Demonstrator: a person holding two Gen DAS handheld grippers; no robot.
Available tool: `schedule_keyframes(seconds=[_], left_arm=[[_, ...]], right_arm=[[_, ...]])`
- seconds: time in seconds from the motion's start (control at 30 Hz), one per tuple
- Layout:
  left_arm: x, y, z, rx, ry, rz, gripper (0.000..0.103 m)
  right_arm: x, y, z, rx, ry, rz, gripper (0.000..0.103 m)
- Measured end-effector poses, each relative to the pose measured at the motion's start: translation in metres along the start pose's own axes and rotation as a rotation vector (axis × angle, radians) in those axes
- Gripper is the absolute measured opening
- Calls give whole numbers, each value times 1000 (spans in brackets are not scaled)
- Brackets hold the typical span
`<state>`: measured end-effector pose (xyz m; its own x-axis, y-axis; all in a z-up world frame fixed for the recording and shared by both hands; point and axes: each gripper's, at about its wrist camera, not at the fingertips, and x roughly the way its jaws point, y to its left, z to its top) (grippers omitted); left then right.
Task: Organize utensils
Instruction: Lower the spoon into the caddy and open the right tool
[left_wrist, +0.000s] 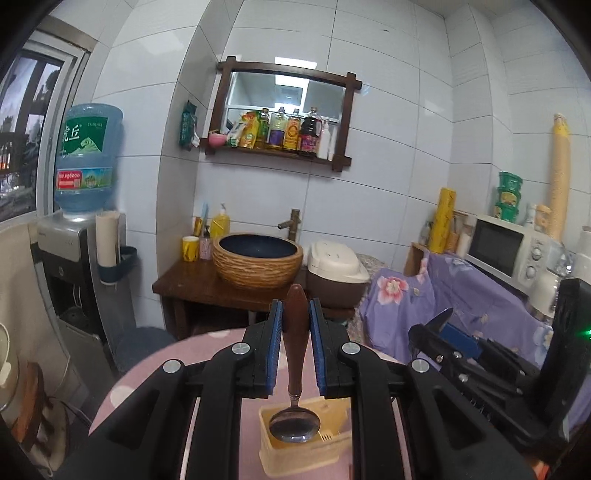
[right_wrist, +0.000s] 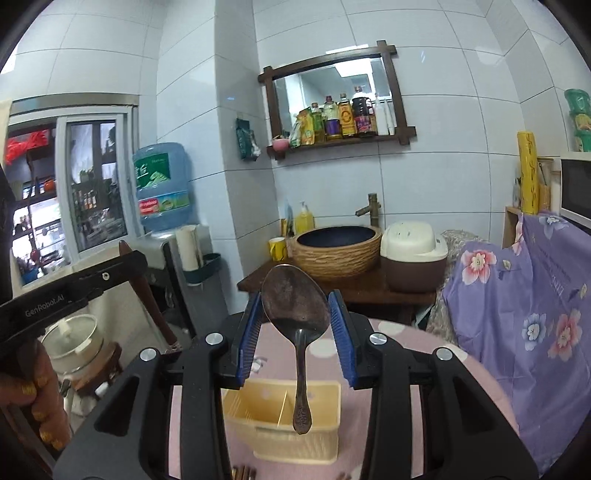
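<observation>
Spoons (left_wrist: 294, 373) (right_wrist: 295, 306) hang from both hand-held grippers above divided yellow caddy (right_wrist: 291, 424)

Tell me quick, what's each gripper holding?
Left gripper: shut on the wooden-handled spoon, bowl hanging down.
Right gripper: shut on the metal spoon, handle hanging down.

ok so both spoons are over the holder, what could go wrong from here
1. The right tool pinches the metal spoon by its curved bowl, so it could slip or swing.
2. Both spoons hang over the one holder; the wooden-handled spoon in the left tool could collide with the other.
</observation>
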<state>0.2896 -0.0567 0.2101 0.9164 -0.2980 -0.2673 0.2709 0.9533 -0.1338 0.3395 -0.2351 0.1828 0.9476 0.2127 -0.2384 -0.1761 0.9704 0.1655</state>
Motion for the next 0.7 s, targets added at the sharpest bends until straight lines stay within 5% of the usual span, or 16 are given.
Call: schedule_keyframes(seconds=[0.27, 0.7], left_arm=[[57, 12, -62, -27, 126, 14, 16], [76, 12, -113, -5, 221, 14, 16]], right_arm=[[48, -3, -60, -33, 67, -73, 38], [66, -10, -129, -63, 139, -119, 38]])
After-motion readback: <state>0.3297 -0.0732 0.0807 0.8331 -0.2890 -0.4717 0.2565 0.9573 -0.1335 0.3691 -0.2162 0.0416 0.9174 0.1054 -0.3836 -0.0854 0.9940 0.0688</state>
